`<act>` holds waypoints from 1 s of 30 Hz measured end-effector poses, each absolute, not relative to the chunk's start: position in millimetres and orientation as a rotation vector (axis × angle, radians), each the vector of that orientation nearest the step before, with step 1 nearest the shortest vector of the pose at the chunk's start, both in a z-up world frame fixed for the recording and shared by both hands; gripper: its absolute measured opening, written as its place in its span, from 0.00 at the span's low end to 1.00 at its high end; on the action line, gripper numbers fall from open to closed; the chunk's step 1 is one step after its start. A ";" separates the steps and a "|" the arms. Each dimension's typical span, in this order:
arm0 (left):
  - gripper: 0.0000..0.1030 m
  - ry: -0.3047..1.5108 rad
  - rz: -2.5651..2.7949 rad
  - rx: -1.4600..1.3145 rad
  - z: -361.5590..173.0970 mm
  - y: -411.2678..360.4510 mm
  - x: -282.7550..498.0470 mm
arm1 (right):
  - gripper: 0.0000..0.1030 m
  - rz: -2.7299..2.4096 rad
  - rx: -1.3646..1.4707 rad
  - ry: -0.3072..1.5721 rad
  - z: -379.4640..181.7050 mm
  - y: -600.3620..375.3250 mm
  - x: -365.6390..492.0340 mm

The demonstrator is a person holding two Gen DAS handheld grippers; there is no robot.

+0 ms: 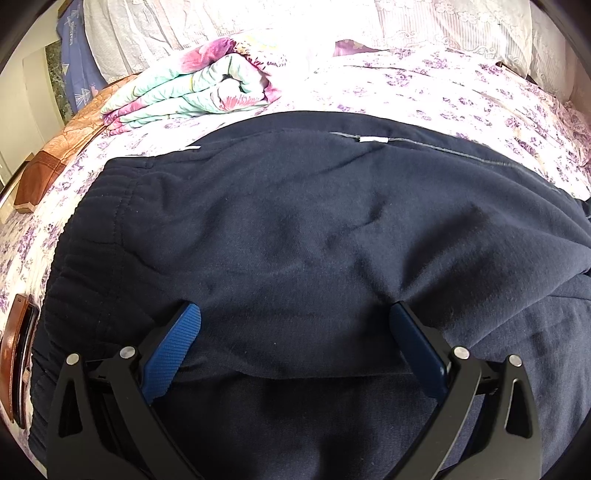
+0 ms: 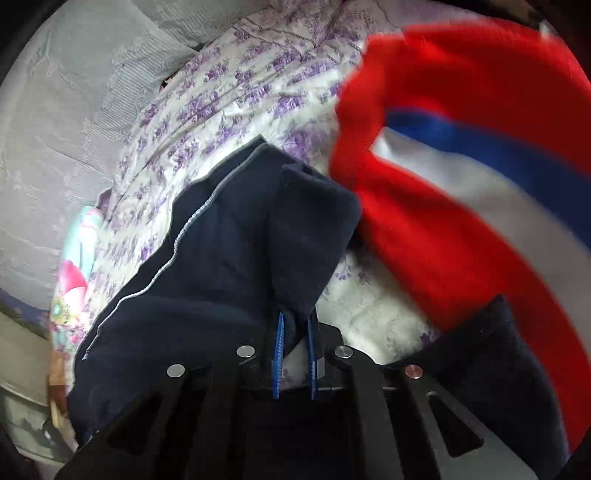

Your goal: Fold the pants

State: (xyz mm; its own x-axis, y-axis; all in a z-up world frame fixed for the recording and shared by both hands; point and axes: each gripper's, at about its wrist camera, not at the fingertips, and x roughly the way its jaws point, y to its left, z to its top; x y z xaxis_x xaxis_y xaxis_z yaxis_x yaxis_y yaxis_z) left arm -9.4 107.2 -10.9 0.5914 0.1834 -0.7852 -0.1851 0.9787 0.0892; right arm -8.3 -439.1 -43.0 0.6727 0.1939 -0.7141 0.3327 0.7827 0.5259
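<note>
Dark navy sweatpants [image 1: 295, 236] lie spread on a floral bedsheet [image 1: 461, 92], ribbed waistband at the left, a grey side stripe along the far edge. My left gripper [image 1: 295, 317] is open, its blue fingers wide apart and resting on the upper part of the pants, holding nothing. My right gripper [image 2: 294, 325] is shut on a fold of the navy pants [image 2: 229, 236] and holds that part lifted above the sheet, with cloth hanging down past the fingers.
A folded pastel quilt [image 1: 192, 88] lies at the far left of the bed. Pillows [image 1: 461, 22] line the headboard side. A red, blue and white garment [image 2: 461, 147], blurred, fills the right of the right wrist view. A brown wooden bed edge [image 1: 14, 354] runs at the left.
</note>
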 end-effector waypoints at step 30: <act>0.96 1.004 0.281 -0.117 12.4 218.6 -87.7 | 0.69 0.359 0.000 0.829 30.4 -140.8 -40.3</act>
